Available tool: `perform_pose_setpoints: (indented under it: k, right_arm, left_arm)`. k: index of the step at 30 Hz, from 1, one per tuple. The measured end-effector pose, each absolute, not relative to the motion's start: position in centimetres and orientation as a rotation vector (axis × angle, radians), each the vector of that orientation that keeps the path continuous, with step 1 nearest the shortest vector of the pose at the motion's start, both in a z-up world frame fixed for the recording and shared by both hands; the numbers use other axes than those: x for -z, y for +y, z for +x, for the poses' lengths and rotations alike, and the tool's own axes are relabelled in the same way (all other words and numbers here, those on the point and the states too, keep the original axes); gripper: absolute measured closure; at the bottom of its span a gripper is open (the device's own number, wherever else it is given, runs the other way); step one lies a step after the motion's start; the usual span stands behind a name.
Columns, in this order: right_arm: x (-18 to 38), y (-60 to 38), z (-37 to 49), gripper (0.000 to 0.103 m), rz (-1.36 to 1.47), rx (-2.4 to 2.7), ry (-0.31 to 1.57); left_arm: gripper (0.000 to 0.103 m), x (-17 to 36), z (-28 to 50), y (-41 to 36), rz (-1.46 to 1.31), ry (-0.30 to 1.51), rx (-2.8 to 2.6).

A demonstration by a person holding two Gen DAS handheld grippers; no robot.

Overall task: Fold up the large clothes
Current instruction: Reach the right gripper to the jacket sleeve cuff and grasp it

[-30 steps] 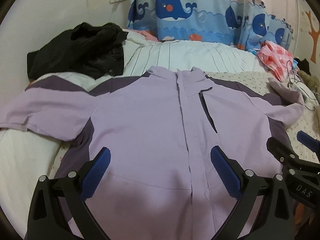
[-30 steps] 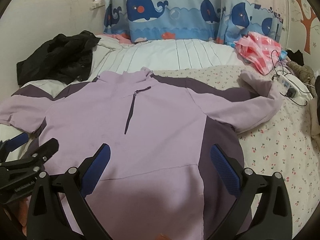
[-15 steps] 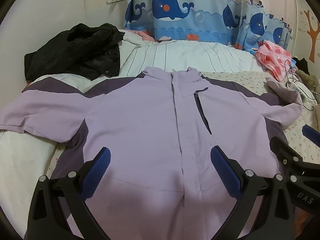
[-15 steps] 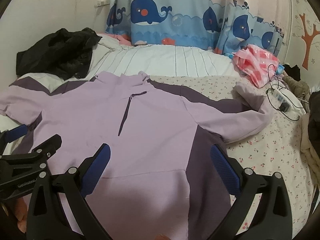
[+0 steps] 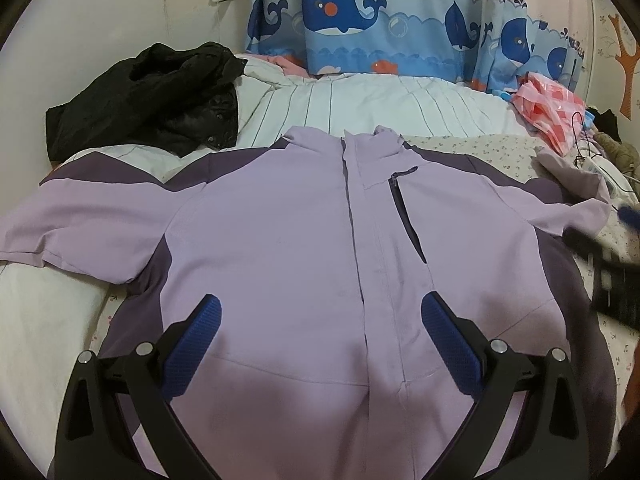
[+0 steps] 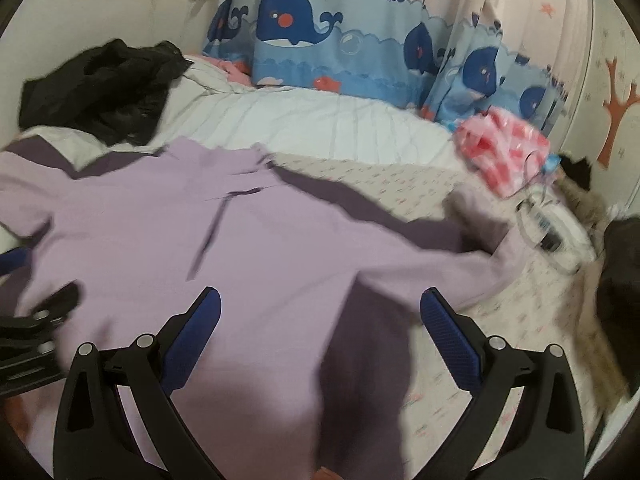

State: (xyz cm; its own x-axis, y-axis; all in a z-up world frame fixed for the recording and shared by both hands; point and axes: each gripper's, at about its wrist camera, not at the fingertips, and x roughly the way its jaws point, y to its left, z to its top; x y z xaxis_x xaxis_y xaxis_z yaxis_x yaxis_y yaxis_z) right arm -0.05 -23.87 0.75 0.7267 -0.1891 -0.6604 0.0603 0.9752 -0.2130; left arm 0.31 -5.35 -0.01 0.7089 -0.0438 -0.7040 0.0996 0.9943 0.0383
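A large lilac jacket (image 5: pixel 280 248) with dark purple panels lies flat and face up on the bed, collar away from me, both sleeves spread out. It also shows in the right wrist view (image 6: pixel 260 264), blurred. My left gripper (image 5: pixel 320 312) is open and empty above the jacket's lower front. My right gripper (image 6: pixel 320 306) is open and empty above the jacket's right side, near the bent right sleeve (image 6: pixel 472 276). The right gripper shows blurred at the left view's right edge (image 5: pixel 616 248).
A black jacket (image 5: pixel 148 96) is heaped at the back left on a white striped quilt (image 5: pixel 380 104). A pink checked cloth (image 6: pixel 500 148) and a power strip with cable (image 6: pixel 552 232) lie at the right. A whale curtain (image 5: pixel 380 20) hangs behind the bed.
Both grippers have risen and swung; the right wrist view has turned to the right toward the right sleeve and is motion-blurred. The jacket has not moved. Both grippers stay open.
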Motion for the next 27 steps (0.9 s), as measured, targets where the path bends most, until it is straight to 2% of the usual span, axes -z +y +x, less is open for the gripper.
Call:
perform_pose_setpoints:
  k: [5, 9, 14, 17, 19, 21, 27]
  right_arm:
    - [-0.8, -28.7, 6.3, 0.007, -0.428, 0.324, 0.75]
    - [1.3, -34.8, 13.3, 0.007, -0.576, 0.514, 0.818]
    - [7.5, -44.3, 19.1, 0.007, -0.604, 0.676, 1.051]
    - [8.1, -51.6, 17.6, 0.007, -0.31, 0.747, 1.1]
    - [7.2, -58.3, 12.4, 0.007, 0.18, 0.766, 1.016]
    - [8.4, -62.8, 6.9, 0.007, 0.505, 0.76, 0.974]
    - [9.5, -64.1, -1.7, 0.007, 0.667, 0.658, 0.9]
  left_arm:
    - [0.007, 0.3, 0.3, -5.5, 0.088, 0.783, 0.075]
    - [0.007, 0.7, 0.6, -5.6, 0.102, 0.794, 0.068]
    - [0.007, 1.2, 0.9, -5.8, 0.124, 0.807, 0.058]
    - [0.007, 1.2, 1.0, -5.9, 0.134, 0.809, 0.056]
    - [0.007, 1.3, 1.0, -6.0, 0.139, 0.81, 0.056]
    - [0.007, 1.3, 0.9, -6.1, 0.142, 0.808, 0.055]
    - [0.007, 1.3, 0.7, -6.1, 0.146, 0.81, 0.051]
